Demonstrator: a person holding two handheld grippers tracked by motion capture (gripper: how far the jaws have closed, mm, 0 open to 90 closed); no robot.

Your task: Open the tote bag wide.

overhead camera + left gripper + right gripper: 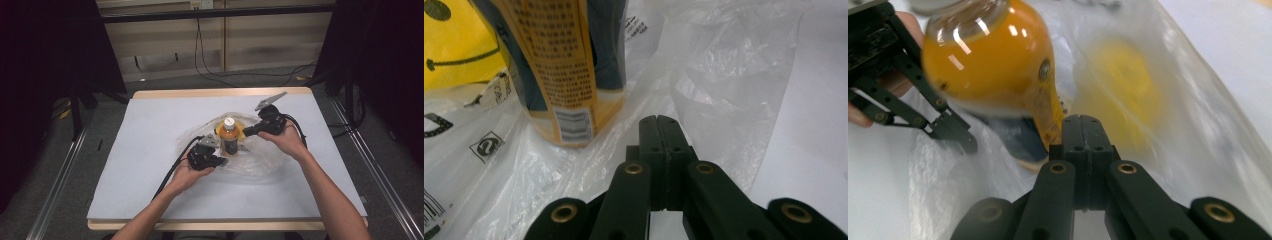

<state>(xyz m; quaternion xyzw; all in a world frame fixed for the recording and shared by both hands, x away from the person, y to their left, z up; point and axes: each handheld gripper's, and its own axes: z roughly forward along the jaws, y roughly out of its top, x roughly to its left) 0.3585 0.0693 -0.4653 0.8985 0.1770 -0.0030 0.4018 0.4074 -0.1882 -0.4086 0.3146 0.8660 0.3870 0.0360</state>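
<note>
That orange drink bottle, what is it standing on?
The bottle stands upright on a crumpled clear plastic bag spread over the white table. A yellow smiley print shows beside it; the spot directly beneath its base is covered.

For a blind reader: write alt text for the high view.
A bottle of orange drink stands upright on a crumpled clear plastic bag on a white-covered table. A person's hands hold the left gripper and right gripper on either side of it, jaws shut.

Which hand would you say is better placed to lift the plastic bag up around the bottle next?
Probably the left. The left gripper lies low on the plastic bag beside the bottle base, shut. The right gripper sits higher, by the bottle's shoulder.
</note>
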